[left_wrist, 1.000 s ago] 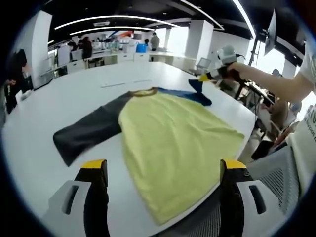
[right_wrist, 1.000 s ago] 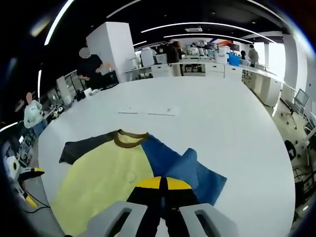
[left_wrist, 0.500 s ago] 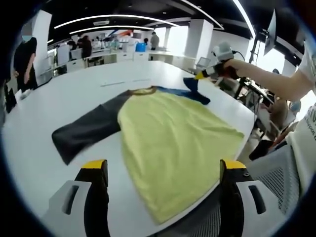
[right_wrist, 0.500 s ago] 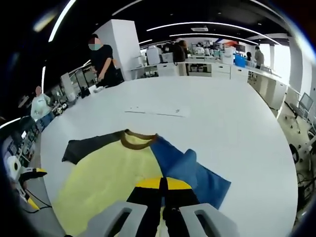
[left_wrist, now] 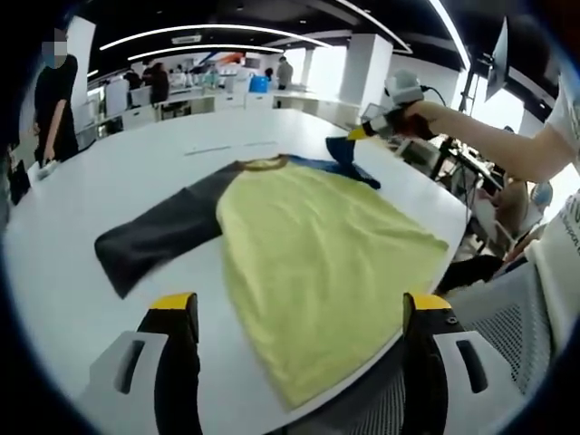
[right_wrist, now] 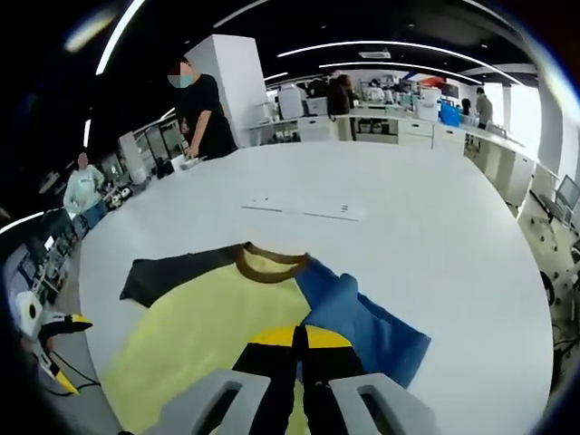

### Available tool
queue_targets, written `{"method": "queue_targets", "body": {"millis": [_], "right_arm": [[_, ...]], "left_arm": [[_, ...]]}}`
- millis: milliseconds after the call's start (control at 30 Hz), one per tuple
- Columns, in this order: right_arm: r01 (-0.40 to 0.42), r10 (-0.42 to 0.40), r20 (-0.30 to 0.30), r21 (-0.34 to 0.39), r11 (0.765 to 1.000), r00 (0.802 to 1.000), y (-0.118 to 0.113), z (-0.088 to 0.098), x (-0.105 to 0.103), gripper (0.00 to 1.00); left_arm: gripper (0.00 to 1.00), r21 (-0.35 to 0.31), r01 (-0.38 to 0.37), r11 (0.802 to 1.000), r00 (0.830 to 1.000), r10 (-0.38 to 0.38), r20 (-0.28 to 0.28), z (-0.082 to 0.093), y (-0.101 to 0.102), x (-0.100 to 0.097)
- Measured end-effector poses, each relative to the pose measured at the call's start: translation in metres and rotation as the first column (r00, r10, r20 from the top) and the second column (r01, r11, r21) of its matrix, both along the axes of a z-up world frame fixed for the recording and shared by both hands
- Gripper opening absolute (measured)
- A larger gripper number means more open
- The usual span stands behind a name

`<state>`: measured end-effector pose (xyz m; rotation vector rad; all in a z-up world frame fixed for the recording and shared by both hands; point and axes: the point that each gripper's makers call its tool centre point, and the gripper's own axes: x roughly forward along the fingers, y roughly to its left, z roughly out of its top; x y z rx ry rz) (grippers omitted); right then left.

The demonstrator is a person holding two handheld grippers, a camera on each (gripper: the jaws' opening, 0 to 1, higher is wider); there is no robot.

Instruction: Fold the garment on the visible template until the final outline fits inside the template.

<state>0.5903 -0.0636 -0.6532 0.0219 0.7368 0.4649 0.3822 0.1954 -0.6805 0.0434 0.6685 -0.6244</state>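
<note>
Left gripper view, shirt (left_wrist: pixel 313 263): one, lying flat on the white desk (left_wrist: pixel 82 290), yellow body centre, grey sleeve (left_wrist: pixel 163 240) at 9 o'clock.
Left gripper (left_wrist: pixel 304 340): fingers gaping wide, holding nothing.
Right gripper (left_wrist: pixel 372 130): at 1 o'clock, lifting the blue sleeve (left_wrist: pixel 349 163).
Right gripper view, right gripper (right_wrist: pixel 295 358): fingers pressing together, pinching the blue sleeve (right_wrist: pixel 362 322).
Handling: probably light, limp, slumping; take it by edges and cuffs.
Paper strip (right_wrist: pixel 304 211): one, at 12 o'clock.
</note>
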Motion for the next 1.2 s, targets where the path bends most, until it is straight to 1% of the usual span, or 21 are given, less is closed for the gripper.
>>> {"method": "queue_targets", "body": {"millis": [400,767,1067,1200], "right_arm": [[-0.025,0.026,-0.009,0.01,1.0,1.0,0.019,-0.006,0.014,0.0],[-0.056,0.056,-0.009,0.005,0.998,0.998,0.042,-0.009,0.019,0.0],[-0.08,0.08,-0.01,0.022,0.997,0.997,0.066,-0.008,0.021,0.0],[-0.098,0.098,-0.015,0.025,0.995,0.995,0.079,-0.007,0.022,0.0]], "left_arm": [[0.89,-0.007,-0.002,1.0,1.0,0.002,-0.003,-0.003,0.0,0.001],[0.89,-0.005,0.013,1.0,1.0,-0.013,-0.007,-0.005,-0.003,0.002],[0.89,-0.001,0.024,1.0,1.0,-0.024,-0.01,-0.006,-0.004,0.003],[0.89,0.014,0.028,1.0,1.0,-0.028,-0.008,-0.007,-0.004,0.003]]}}
